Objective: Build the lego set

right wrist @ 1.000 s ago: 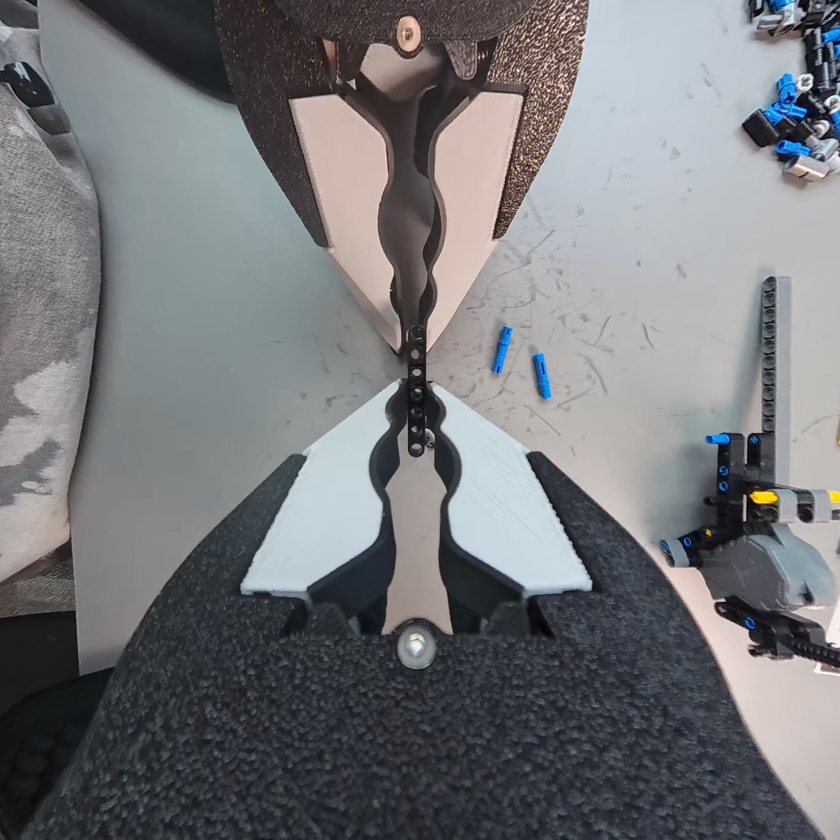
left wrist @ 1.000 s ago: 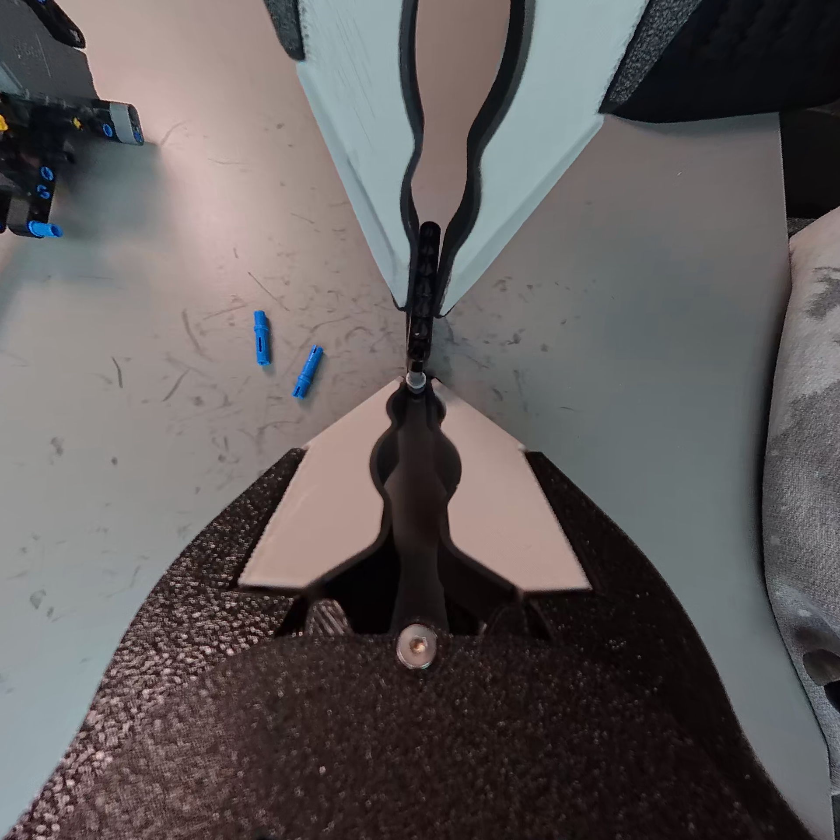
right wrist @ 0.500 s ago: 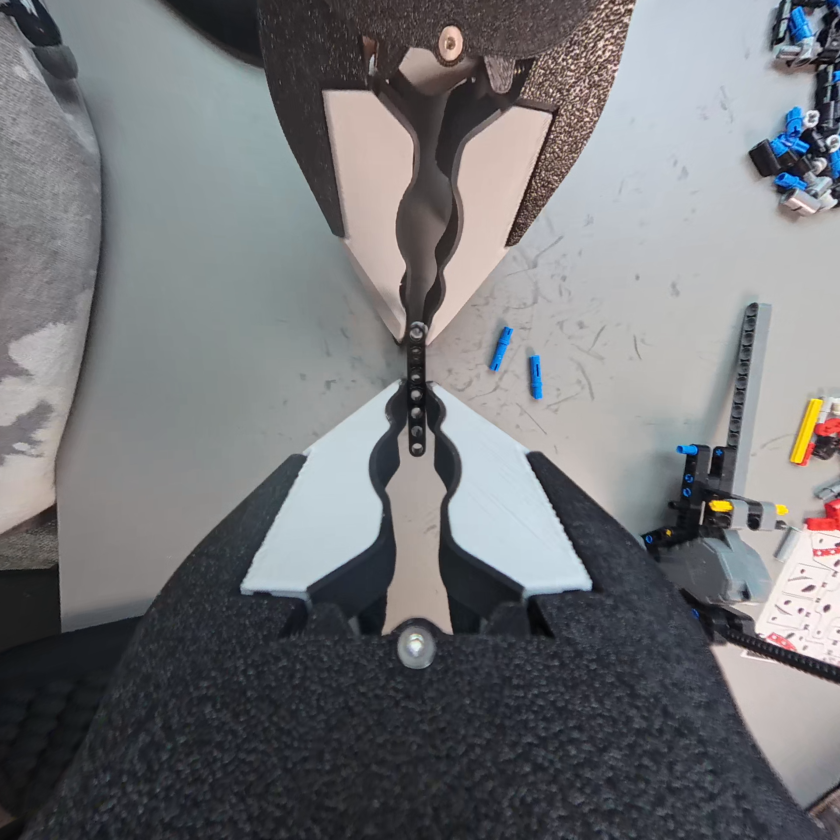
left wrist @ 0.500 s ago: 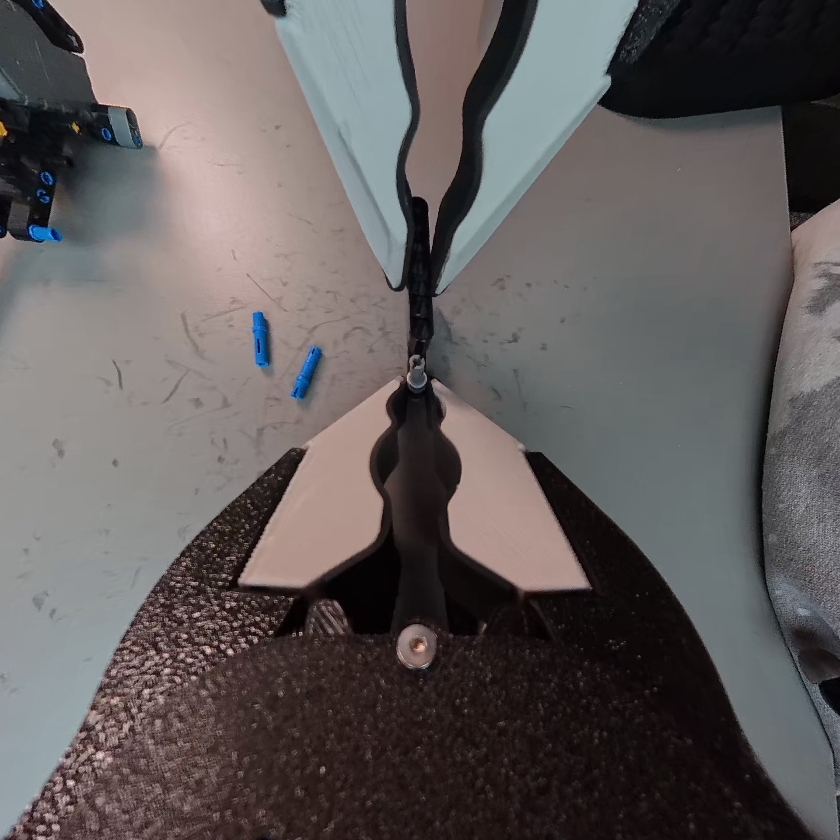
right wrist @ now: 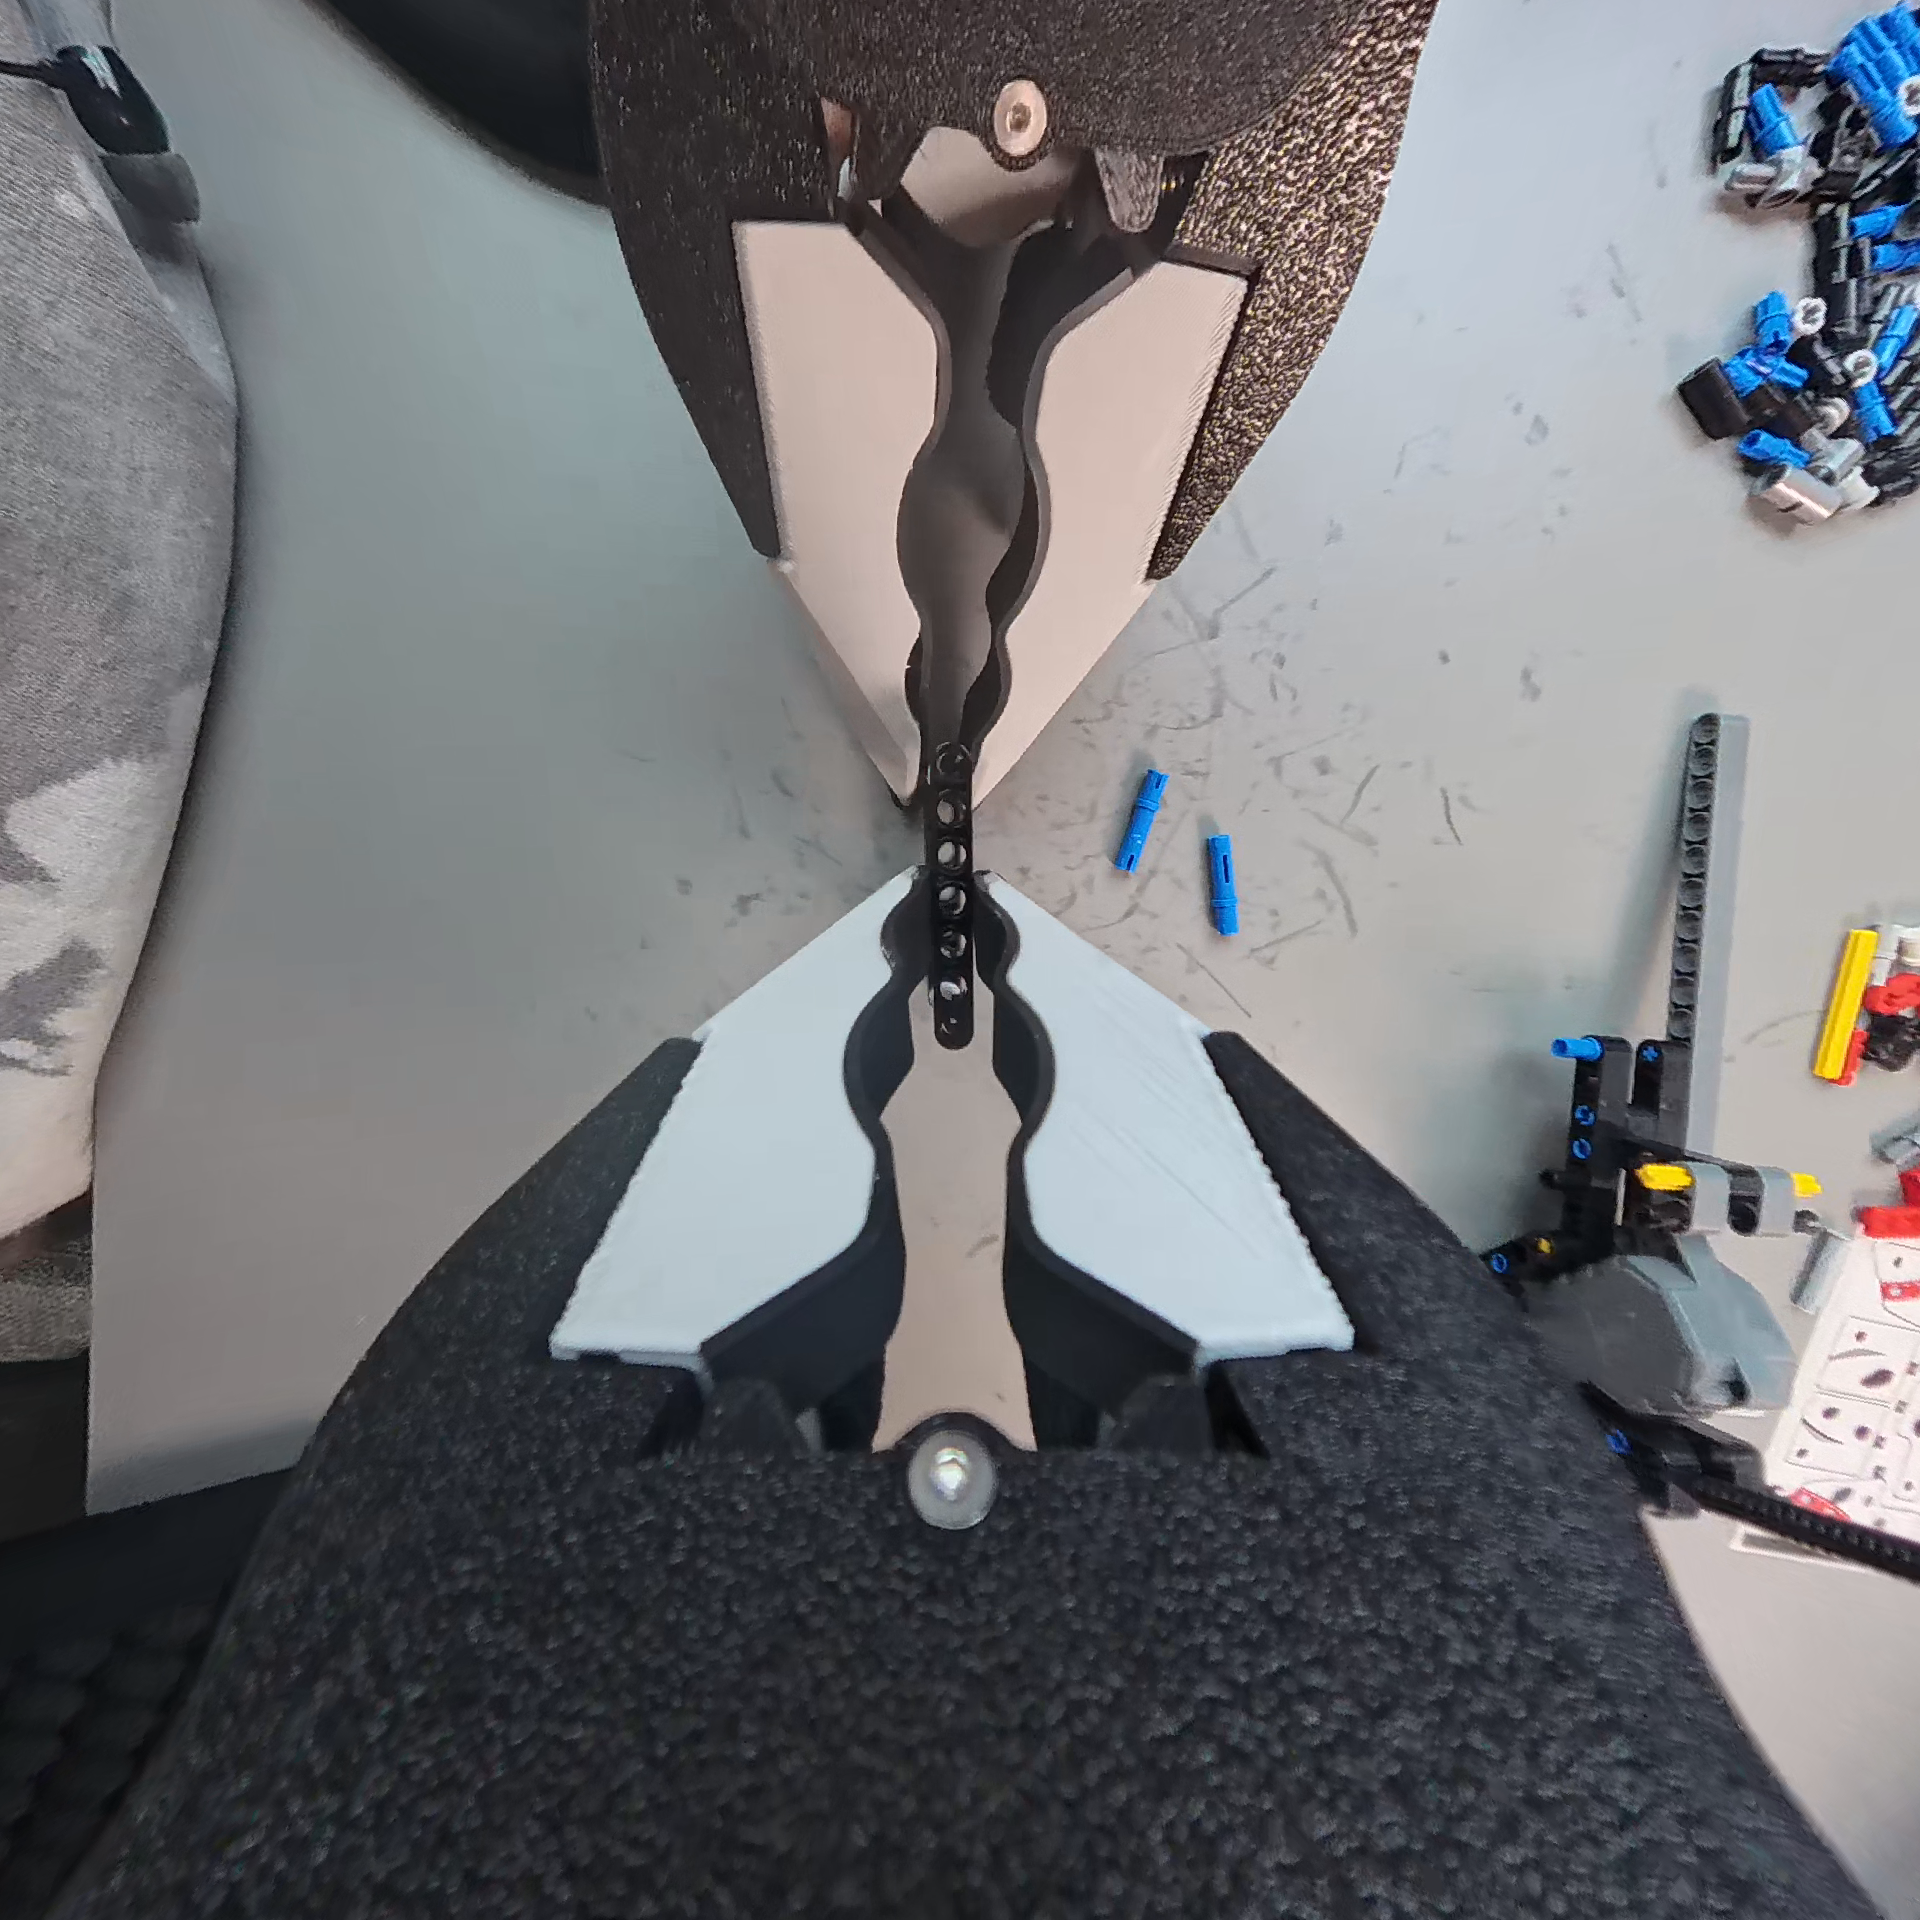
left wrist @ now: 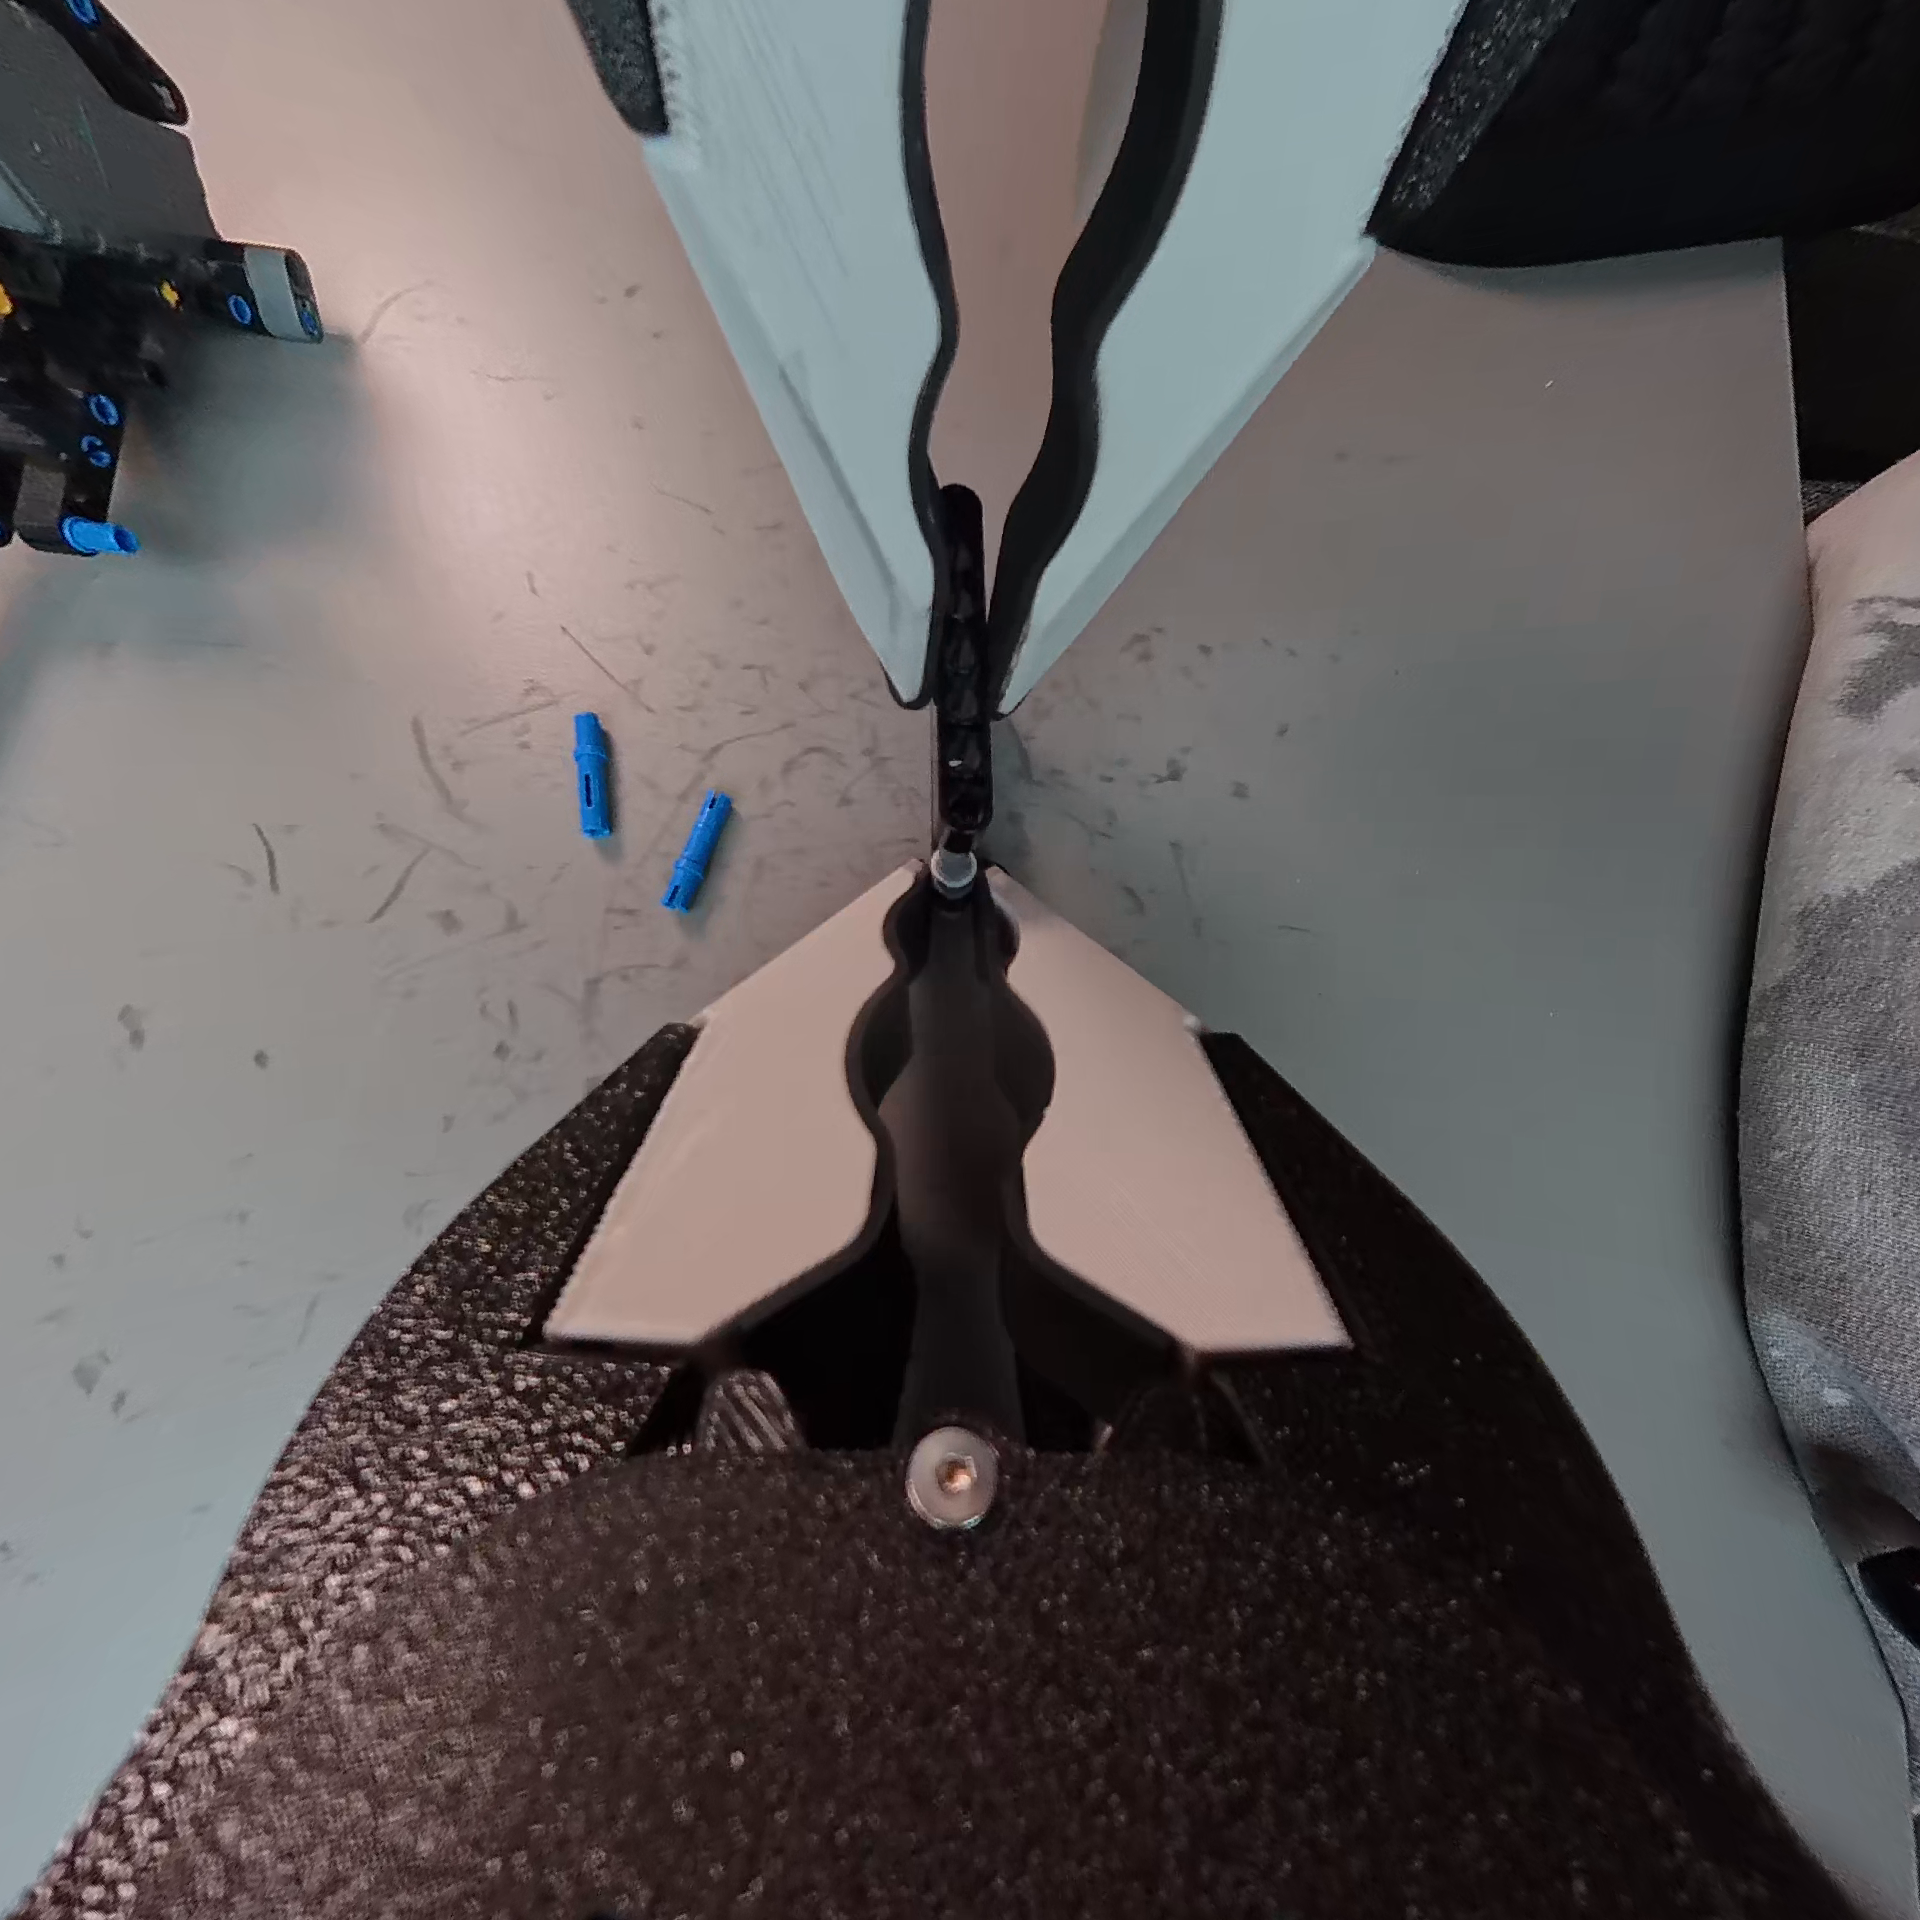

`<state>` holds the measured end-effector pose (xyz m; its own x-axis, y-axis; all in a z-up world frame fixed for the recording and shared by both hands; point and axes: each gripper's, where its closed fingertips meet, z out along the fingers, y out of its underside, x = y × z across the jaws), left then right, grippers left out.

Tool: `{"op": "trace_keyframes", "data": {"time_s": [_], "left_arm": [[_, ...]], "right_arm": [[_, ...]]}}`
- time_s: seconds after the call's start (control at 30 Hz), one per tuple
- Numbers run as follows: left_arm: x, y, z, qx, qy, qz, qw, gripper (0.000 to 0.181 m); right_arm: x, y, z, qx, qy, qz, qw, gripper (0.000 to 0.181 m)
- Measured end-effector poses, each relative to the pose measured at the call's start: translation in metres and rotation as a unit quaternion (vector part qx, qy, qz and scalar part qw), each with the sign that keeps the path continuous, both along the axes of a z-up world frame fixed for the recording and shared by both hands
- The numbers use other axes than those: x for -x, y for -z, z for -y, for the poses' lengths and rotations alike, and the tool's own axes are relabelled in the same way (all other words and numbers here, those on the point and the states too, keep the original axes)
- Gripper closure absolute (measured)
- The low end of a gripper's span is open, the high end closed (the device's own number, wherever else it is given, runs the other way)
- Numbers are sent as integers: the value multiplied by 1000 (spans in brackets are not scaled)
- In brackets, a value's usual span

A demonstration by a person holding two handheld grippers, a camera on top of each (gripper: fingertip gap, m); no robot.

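My right gripper [right wrist: 953,883], with pale blue fingers, is shut on a thin black beam with holes [right wrist: 953,831] and holds it edge-up above the grey table. My left gripper [left wrist: 953,878], with beige fingers, is shut on a small grey pin [left wrist: 952,869]. The pin's tip meets the near end of the black beam [left wrist: 961,769]. The two grippers face each other tip to tip: the right gripper [left wrist: 961,701] enters the left wrist view from the top, and the left gripper [right wrist: 948,774] enters the right wrist view from the top.
Two loose blue pins [right wrist: 1140,821] [right wrist: 1223,885] lie on the scratched table beside the tips. A partly built black and grey model [right wrist: 1652,1195] with a tall black beam [right wrist: 1699,883] stands at the right, near a parts pile [right wrist: 1818,312] and a printed sheet [right wrist: 1860,1403]. Grey fabric [left wrist: 1849,935] borders the table.
Both grippers stay shut and tip to tip, the pin still at the beam's end. The right gripper has tilted and shifted a little, bringing more of the table's right side into its view.
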<state>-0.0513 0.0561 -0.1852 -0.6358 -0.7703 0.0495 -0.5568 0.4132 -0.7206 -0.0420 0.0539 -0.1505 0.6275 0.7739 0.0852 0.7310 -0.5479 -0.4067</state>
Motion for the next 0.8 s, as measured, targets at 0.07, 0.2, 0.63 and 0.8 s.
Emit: {"op": "trace_keyframes", "data": {"time_s": [0.07,0.2,0.63,0.8], "left_arm": [[0,0,0,0,0,0,1000,173],[0,0,0,1,0,-1,1000,174],[2,-16,-4,44,-3,22,999,172],[3,-27,-4,63,-4,42,997,171]], "right_arm": [[0,0,0,-7,14,-18,1000,174],[0,0,0,-14,35,-40,998,174],[-1,0,-3,4,12,-20,1000,174],[1,0,0,10,11,-27,1000,174]]}}
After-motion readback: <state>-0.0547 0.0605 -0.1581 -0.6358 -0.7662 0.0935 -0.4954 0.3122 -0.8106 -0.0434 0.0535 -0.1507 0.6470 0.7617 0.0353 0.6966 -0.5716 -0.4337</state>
